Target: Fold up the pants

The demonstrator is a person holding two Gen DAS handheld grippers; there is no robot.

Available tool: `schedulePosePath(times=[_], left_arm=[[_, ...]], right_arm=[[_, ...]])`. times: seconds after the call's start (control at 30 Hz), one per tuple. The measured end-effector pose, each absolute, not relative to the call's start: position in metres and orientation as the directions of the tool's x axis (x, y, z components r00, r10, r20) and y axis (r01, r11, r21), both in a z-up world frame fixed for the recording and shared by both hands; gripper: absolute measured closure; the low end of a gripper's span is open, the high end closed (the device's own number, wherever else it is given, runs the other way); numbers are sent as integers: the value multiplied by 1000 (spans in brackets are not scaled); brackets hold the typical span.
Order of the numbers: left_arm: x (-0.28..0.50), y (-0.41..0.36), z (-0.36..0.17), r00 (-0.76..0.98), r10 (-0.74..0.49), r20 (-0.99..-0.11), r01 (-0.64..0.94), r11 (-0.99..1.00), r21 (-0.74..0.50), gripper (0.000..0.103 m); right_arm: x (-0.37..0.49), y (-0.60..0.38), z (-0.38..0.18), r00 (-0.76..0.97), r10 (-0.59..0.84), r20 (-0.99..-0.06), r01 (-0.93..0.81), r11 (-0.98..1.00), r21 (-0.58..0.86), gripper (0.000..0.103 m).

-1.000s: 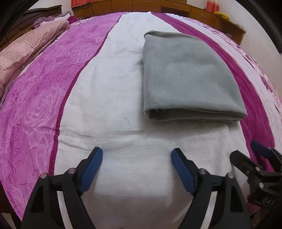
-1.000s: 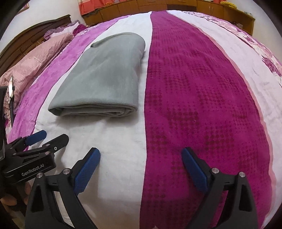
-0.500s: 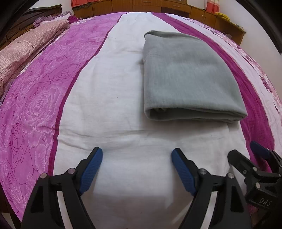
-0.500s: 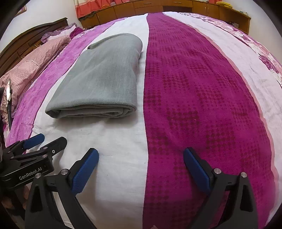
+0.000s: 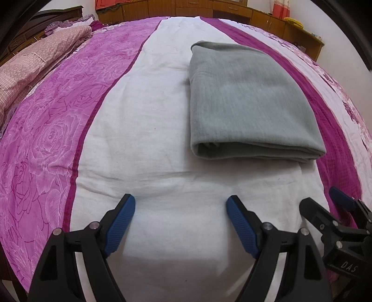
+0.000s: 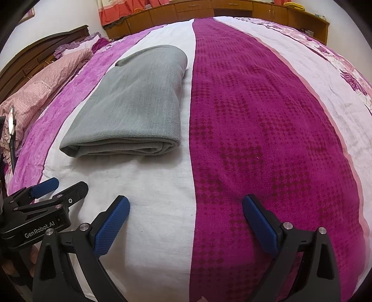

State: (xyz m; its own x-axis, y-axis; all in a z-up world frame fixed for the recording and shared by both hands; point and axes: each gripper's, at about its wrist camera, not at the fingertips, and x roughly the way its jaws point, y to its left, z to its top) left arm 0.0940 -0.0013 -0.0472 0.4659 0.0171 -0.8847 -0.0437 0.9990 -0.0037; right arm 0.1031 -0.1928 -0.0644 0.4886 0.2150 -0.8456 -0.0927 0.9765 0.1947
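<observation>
The grey pants (image 5: pixel 246 102) lie folded into a thick rectangle on the white stripe of the bedspread, with the folded edge toward me. My left gripper (image 5: pixel 180 204) hovers open over the white stripe, well short of that edge, nothing between its blue pads. In the right wrist view the pants (image 6: pixel 137 102) sit up and to the left. My right gripper (image 6: pixel 186 206) is open over the seam between the white and dark magenta stripes, holding nothing. Each gripper shows at the edge of the other's view: the right gripper (image 5: pixel 325 204) and the left gripper (image 6: pixel 62 185).
The bed carries a striped bedspread: pink rose pattern (image 5: pixel 46 130) on the left, dark magenta band (image 6: pixel 267 139) on the right. A pink quilt (image 6: pixel 39 86) lies bunched by the wooden headboard (image 6: pixel 46 51). Wooden cabinets (image 6: pixel 232 9) run along the far wall.
Both views shift slightly, as the right wrist view tilts up a little; the pants and both open grippers stay as they were.
</observation>
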Motion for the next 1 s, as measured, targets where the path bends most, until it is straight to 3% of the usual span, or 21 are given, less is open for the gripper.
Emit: schedulePosePath(times=[1.0], left_arm=[[92,-3,-47,464,30,-885,-43,999,11,18]], right_arm=[[107,-189,-65,493,208,-845,-95,978,186,6]])
